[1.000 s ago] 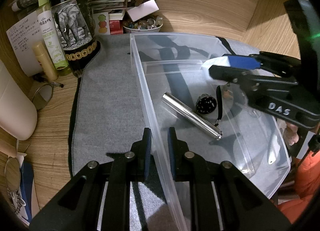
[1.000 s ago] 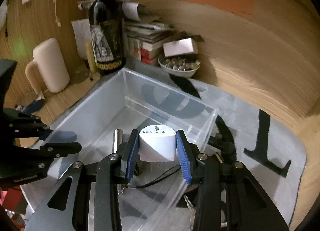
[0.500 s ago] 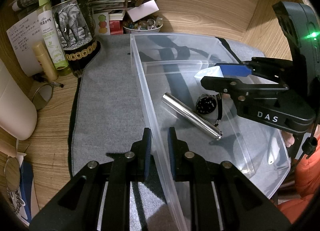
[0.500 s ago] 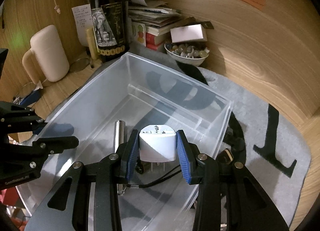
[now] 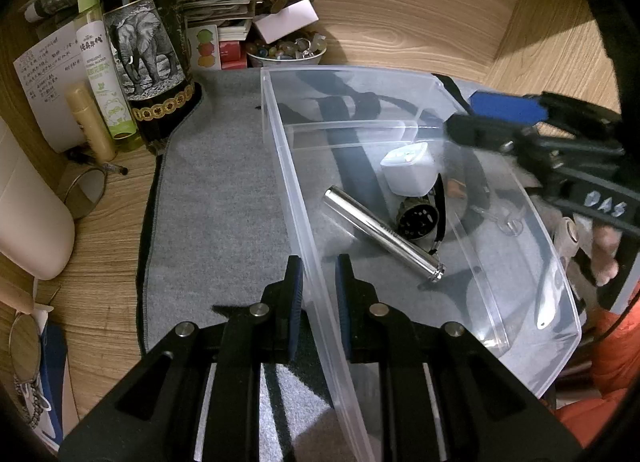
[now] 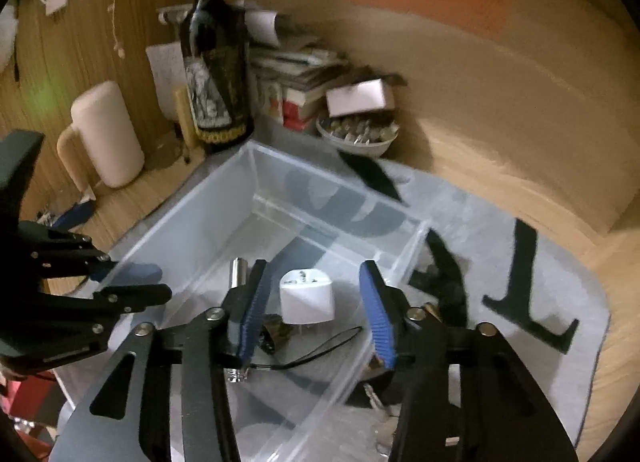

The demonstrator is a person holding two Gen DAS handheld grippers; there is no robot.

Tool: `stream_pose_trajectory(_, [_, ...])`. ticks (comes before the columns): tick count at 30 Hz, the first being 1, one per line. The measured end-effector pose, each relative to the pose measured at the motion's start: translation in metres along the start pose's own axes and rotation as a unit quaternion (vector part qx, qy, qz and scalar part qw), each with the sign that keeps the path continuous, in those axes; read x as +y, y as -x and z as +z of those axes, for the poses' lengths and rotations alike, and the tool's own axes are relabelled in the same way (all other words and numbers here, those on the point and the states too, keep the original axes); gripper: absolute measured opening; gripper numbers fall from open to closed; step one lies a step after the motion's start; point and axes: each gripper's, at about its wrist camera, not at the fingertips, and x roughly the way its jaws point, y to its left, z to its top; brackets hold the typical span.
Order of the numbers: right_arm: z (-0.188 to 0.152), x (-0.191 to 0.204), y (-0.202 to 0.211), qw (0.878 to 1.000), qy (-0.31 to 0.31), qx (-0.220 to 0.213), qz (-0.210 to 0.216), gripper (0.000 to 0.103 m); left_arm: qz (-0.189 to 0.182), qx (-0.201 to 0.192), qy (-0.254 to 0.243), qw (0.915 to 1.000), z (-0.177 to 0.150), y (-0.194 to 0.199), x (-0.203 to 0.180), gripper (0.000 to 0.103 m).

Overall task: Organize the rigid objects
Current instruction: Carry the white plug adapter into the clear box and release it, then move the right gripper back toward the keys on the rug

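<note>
A clear plastic bin (image 5: 280,166) stands on a grey mat. My left gripper (image 5: 318,290) is shut on its near wall. Inside lie a silver metal cylinder (image 5: 380,230), a black wristwatch (image 5: 418,218) and a white plug adapter (image 5: 410,172). In the right wrist view the adapter (image 6: 306,296) rests in the bin (image 6: 224,190) on the watch, beside the cylinder (image 6: 237,272). My right gripper (image 6: 314,318) is open above and around the adapter, not touching it. It also shows in the left wrist view (image 5: 492,118), raised at the right.
A dark wine bottle (image 5: 148,54), spray bottle (image 5: 104,74), bowl of stones (image 5: 286,52) and books stand at the back. A cream mug (image 6: 106,134) is at the left. Keys (image 6: 380,402) lie on the mat (image 5: 216,198) beside the bin.
My right gripper has opened and let go of the white adapter, which now lies in the bin; the gripper has drawn back and up. The left gripper has not moved.
</note>
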Motion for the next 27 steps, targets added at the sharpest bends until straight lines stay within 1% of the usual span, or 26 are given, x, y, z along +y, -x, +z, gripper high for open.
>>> stream_pose_trajectory(2, [0.001, -0.004, 0.008, 1.000, -0.004, -0.009, -0.004, 0.047, 0.000, 0.000, 0.000, 1.0000, 0.000, 0.000, 0.000, 0.016])
stream_pose_trajectory(7, [0.000, -0.018, 0.032, 0.999, -0.014, -0.032, -0.025, 0.048, 0.001, 0.000, -0.001, 1.0000, 0.000, 0.000, 0.000, 0.016])
stream_pose_trajectory(13, [-0.010, -0.041, 0.047, 0.998, -0.033, -0.036, -0.051, 0.049, 0.001, 0.000, -0.001, 1.0000, 0.000, -0.001, 0.000, 0.016])
stream_pose_trajectory(17, [-0.025, -0.056, 0.047, 0.997, -0.048, -0.021, -0.063, 0.049, 0.001, 0.000, -0.001, 1.0000, -0.001, 0.000, 0.002, 0.016])
stream_pose_trajectory(20, [-0.041, -0.065, 0.043, 0.996, -0.062, 0.000, -0.066, 0.049, 0.001, 0.000, -0.001, 1.0000, -0.001, 0.000, 0.002, 0.016])
stream_pose_trajectory(27, [-0.084, -0.072, 0.029, 0.993, -0.087, 0.055, -0.054, 0.049, 0.002, 0.000, -0.002, 1.0000, -0.002, 0.000, 0.003, 0.016])
